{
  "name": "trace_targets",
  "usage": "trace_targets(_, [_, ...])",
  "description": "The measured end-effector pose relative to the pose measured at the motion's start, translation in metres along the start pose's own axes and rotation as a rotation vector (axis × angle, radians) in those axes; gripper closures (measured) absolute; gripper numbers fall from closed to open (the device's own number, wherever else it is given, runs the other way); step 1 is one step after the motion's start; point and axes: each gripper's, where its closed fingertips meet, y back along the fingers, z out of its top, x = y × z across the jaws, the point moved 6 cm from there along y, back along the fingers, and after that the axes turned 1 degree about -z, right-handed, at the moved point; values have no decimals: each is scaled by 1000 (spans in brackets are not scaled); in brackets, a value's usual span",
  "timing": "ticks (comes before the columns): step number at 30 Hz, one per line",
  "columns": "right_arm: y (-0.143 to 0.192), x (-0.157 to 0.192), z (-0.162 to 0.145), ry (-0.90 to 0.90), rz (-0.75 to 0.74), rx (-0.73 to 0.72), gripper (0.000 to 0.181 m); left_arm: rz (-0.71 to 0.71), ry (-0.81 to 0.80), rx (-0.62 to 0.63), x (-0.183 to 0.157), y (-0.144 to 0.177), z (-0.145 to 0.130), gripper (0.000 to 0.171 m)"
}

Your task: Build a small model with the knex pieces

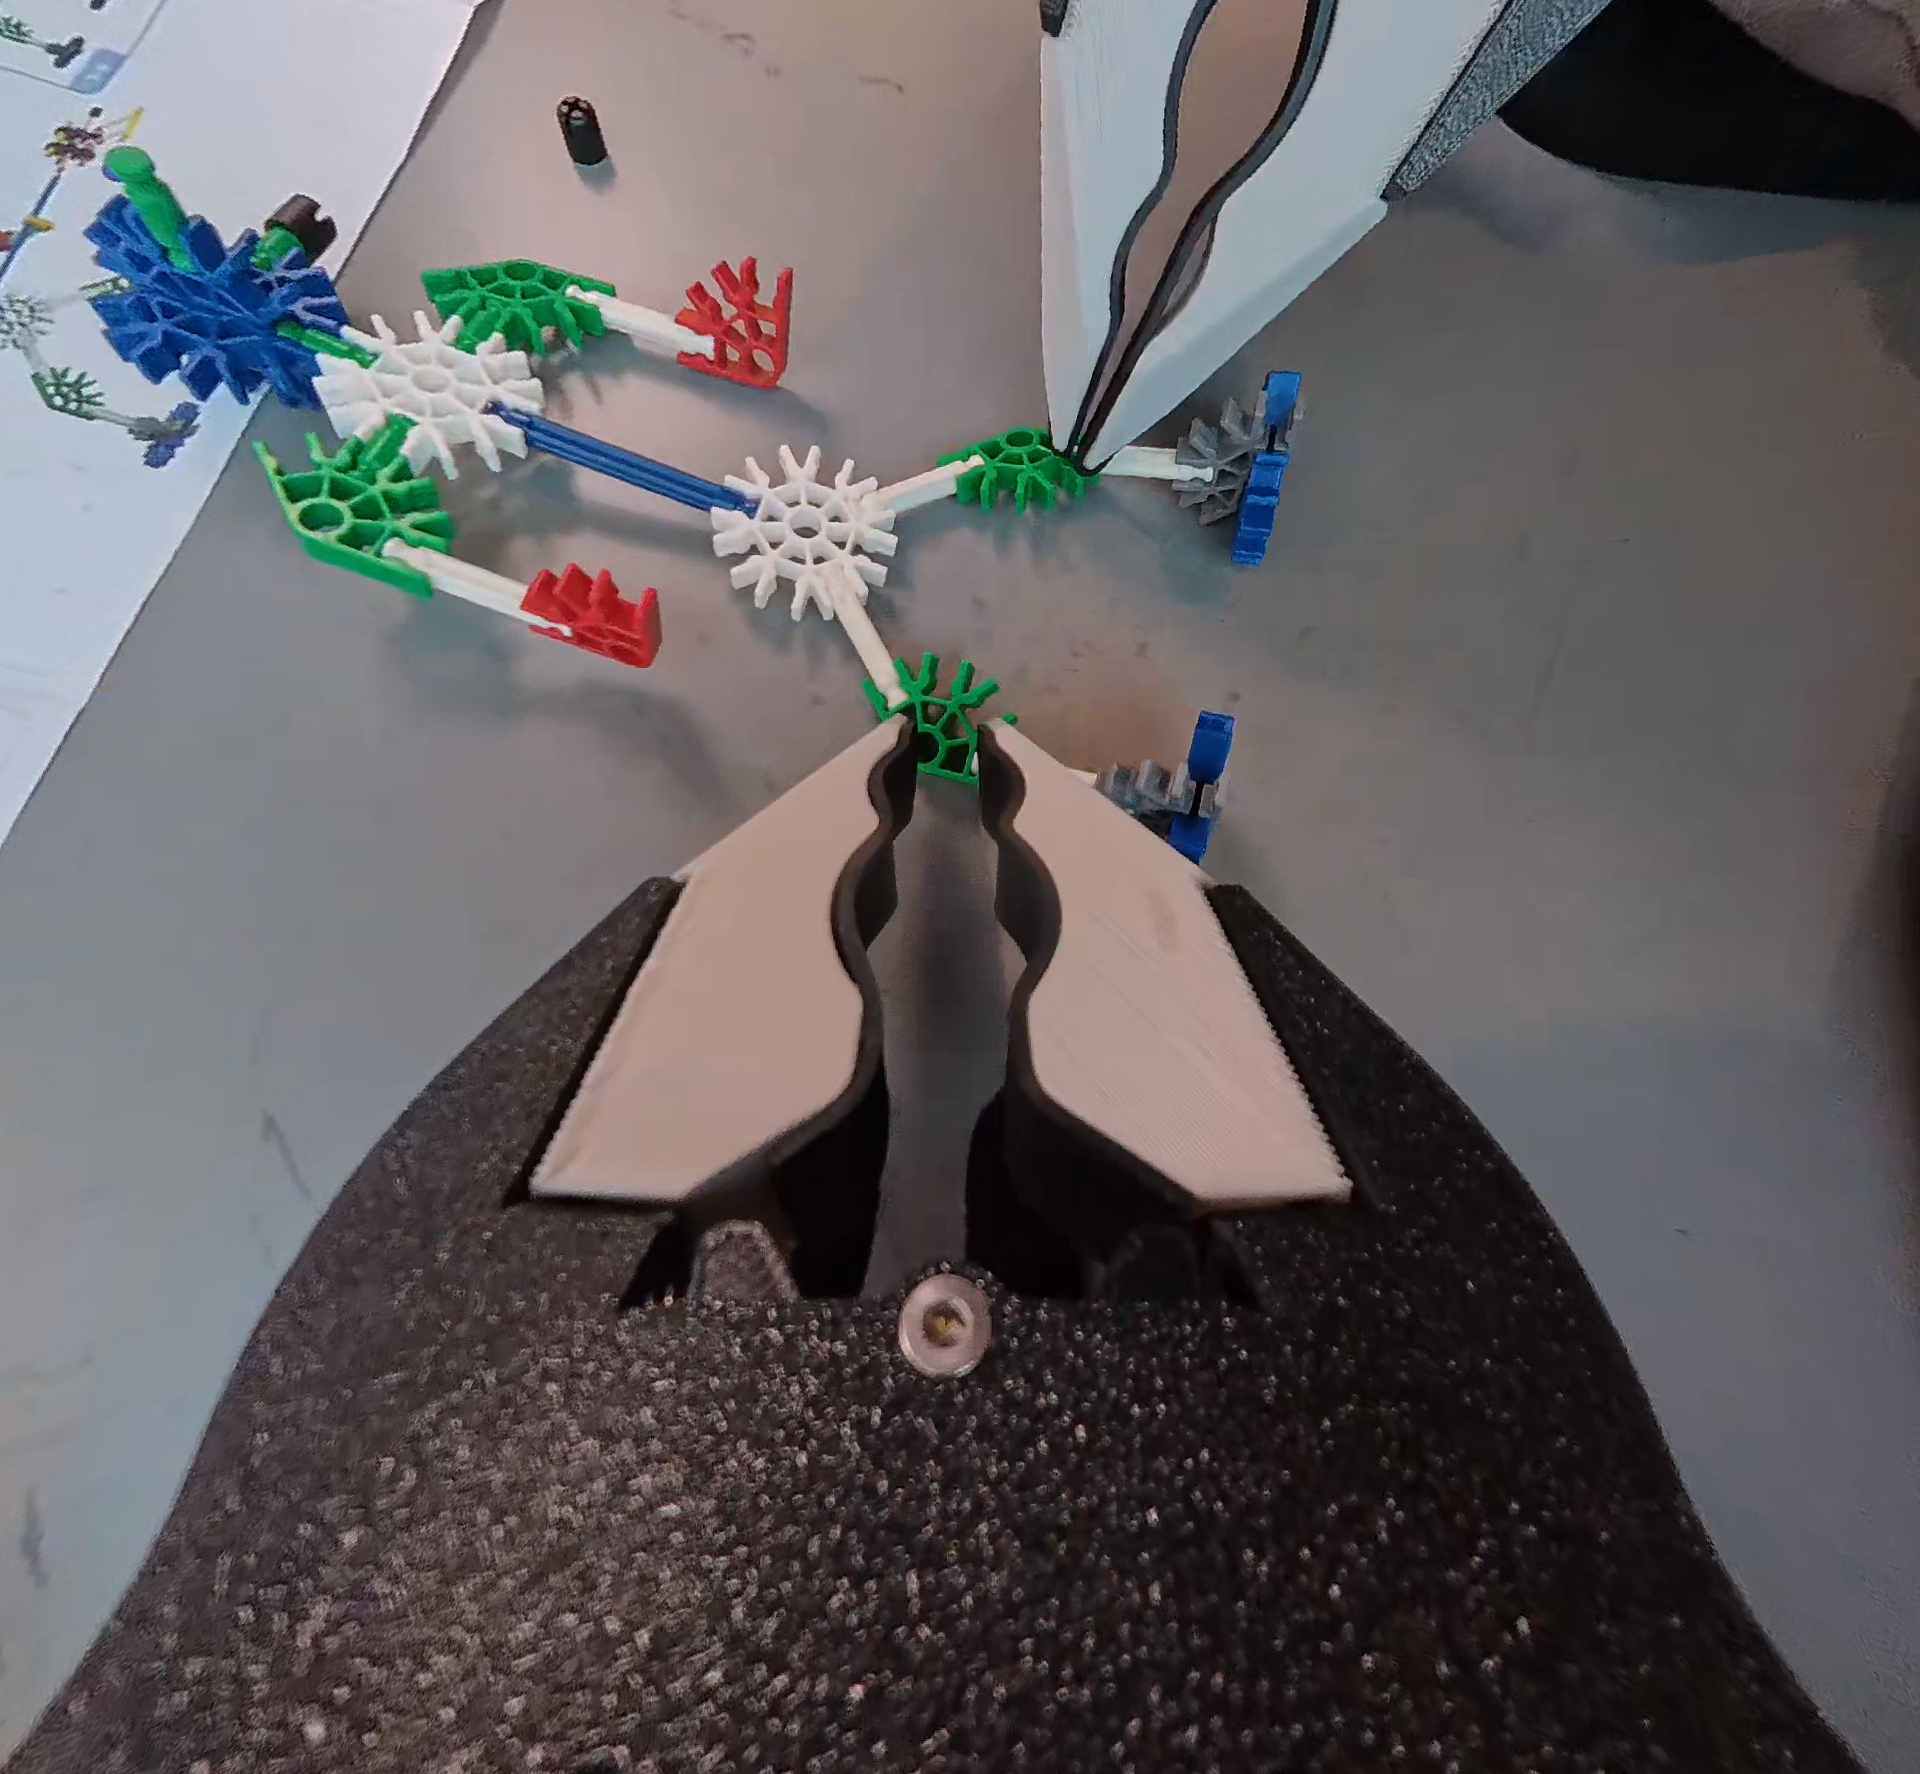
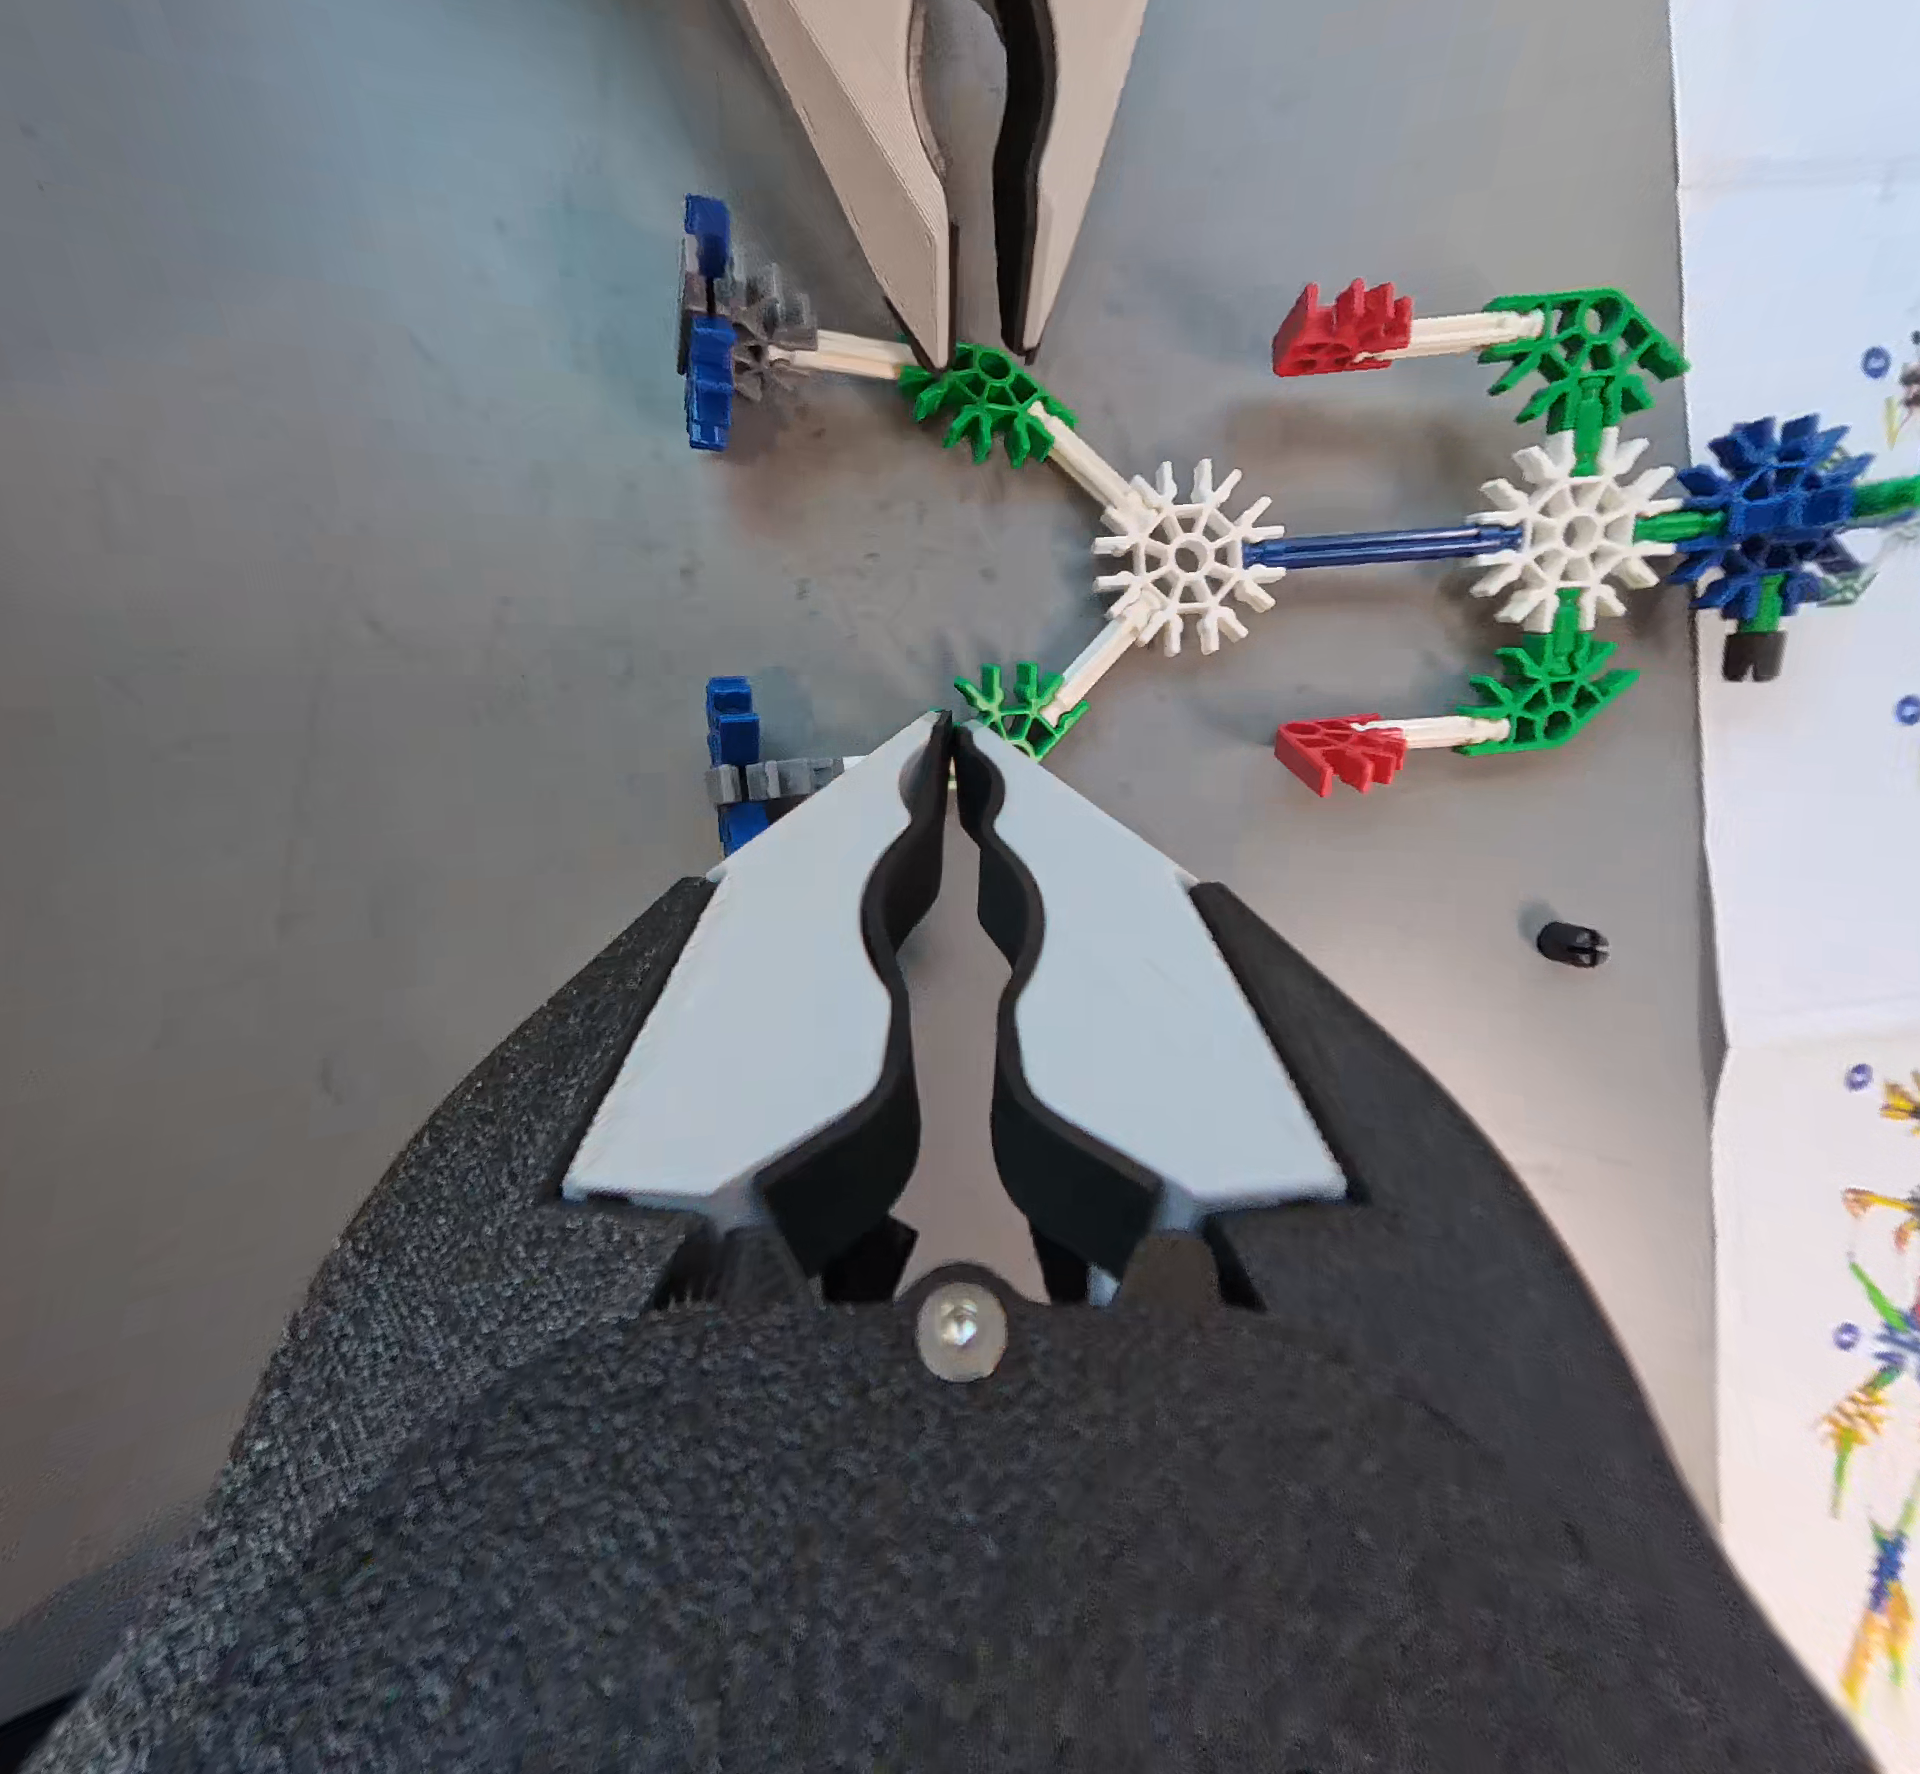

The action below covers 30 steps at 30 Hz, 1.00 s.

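Toy model of plastic rods and white snowflake connectors lies flat on a grey table, its blue end over a printed paper sheet. The left gripper has its jaws narrowly apart, clamping one green fan-shaped connector. The right gripper has its jaws pinched almost together on the rim of the other green fan-shaped connector.

Open grey tabletop lies beyond the blue end pieces. The toy frame spreads across the middle; its red-tipped arms bar passage there. An instruction sheet and a loose black cap border the far side.
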Motion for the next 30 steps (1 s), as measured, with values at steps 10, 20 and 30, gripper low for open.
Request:
trace_targets(10, [-5, -10, 11, 73, 86, 106, 181, 8, -55, 6, -7, -6, 2, 164])
trace_targets(20, [-8, -8, 21, 180, 116, 277, 181, -24, -4, -46, -2, -1, 13, 165])
trace_targets(30, [-12, -6, 27, 283, 141, 378, 181, -40, 43, 55, -5, -16, 10, 167])
